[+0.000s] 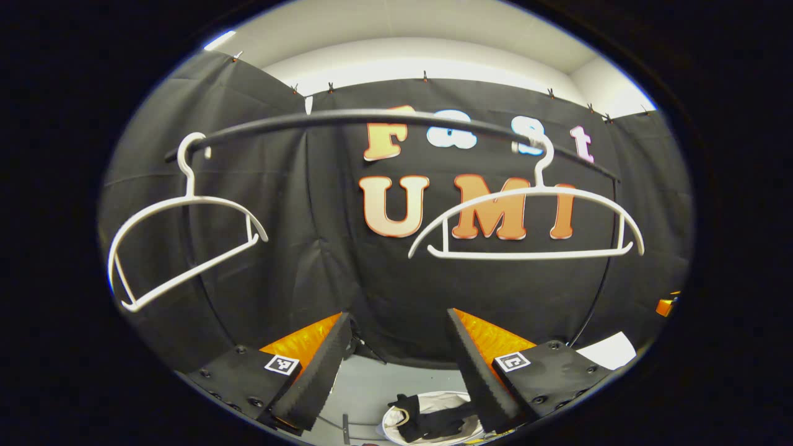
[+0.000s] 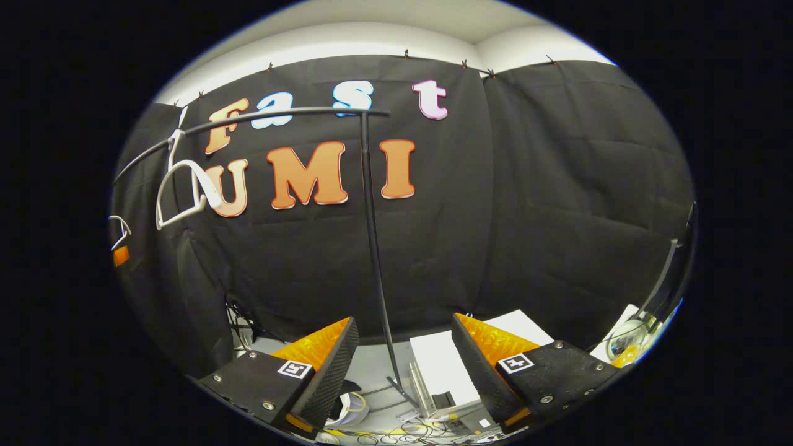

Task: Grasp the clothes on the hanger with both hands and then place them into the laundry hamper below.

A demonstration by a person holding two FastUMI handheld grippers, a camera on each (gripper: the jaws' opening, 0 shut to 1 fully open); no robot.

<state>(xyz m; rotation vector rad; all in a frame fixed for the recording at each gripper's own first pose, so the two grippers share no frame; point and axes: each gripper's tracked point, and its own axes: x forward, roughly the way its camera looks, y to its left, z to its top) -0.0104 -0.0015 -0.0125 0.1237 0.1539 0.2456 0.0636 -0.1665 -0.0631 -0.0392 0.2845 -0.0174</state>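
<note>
Two bare white hangers hang on a black rail (image 1: 372, 116): one hanger (image 1: 186, 235) at the left, turned askew, another hanger (image 1: 526, 223) at the right. Far below, a white laundry hamper (image 1: 396, 427) holds dark clothes (image 1: 427, 421). My left gripper (image 1: 396, 371) is open, nothing between its fingers, high above the hamper. In the right gripper view my right gripper (image 2: 403, 371) is also open and holds nothing; the rail's upright pole (image 2: 372, 248) stands ahead of it, a white hanger (image 2: 183, 192) at the far left and the hamper's rim (image 2: 353, 409) low down.
White boards or boxes (image 2: 446, 365) lie on the grey floor beside the pole's foot, with cables (image 2: 403, 433) strewn in front. A white sheet (image 1: 610, 350) lies at the lower right of the left gripper view. A round shiny object (image 2: 626, 337) sits at the right edge.
</note>
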